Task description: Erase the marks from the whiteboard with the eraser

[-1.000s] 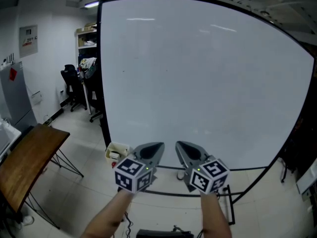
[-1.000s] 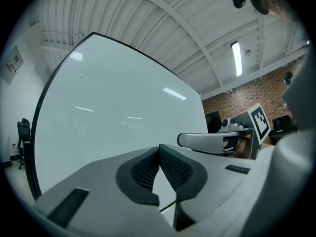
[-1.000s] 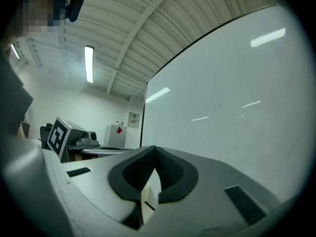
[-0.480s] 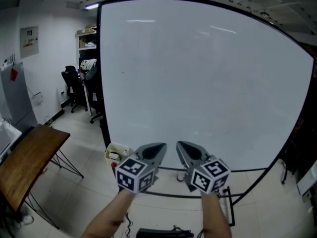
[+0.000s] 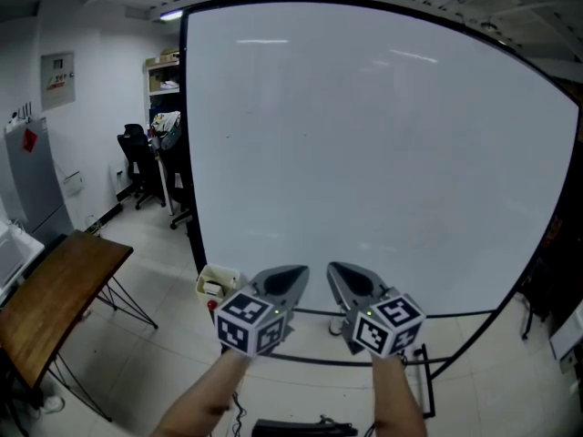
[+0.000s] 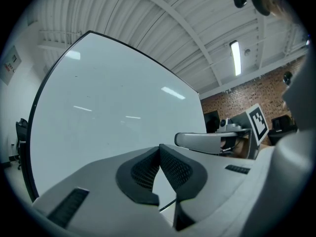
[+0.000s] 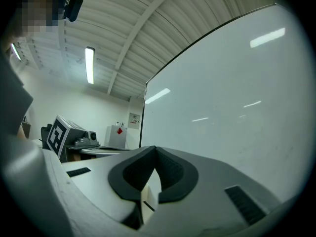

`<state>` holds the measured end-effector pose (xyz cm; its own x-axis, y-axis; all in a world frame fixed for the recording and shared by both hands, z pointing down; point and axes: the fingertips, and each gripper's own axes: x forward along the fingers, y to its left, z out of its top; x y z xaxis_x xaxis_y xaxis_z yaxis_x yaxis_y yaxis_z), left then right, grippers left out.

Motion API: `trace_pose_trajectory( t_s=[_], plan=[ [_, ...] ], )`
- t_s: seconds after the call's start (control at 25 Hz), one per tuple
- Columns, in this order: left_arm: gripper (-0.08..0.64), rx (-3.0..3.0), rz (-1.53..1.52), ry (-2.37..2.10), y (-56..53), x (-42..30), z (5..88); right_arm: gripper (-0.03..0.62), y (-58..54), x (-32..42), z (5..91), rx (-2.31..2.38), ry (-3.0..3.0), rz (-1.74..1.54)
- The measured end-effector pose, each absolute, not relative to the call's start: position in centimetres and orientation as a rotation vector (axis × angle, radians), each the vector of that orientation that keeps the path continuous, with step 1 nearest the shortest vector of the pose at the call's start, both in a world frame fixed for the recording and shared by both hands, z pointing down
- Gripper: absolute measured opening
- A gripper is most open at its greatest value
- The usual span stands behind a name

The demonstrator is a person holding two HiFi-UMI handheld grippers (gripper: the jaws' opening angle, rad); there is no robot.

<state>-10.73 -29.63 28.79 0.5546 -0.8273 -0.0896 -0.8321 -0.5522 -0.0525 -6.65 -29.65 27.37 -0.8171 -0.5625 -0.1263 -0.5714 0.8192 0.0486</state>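
The head view looks forward and down from above and behind both tools. It takes in the whole whiteboard (image 5: 383, 153), with the left hand-held gripper (image 5: 293, 271) and right hand-held gripper (image 5: 332, 268) near its lower edge. Each gripper view sits close behind its own jaws, facing along them. The left gripper view has the whiteboard on its left, the right gripper view on its right. All three views share the whiteboard; both gripper views also share the ceiling (image 6: 163, 28).

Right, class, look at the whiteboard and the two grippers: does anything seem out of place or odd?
Nothing looks spilled or damaged. One oddity: the whiteboard is almost clean, with only faint specks, while the left gripper and right gripper are both shut and hold nothing.
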Motion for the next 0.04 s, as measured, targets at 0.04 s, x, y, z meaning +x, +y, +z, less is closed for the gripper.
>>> trace_pose_trajectory(
  t_s=[0.04],
  plan=[
    [0.000, -2.692, 0.082, 1.440, -29.54, -10.70, 28.86, 0.002, -29.62, -6.70, 27.48, -0.894, 2.895, 0.132]
  ],
)
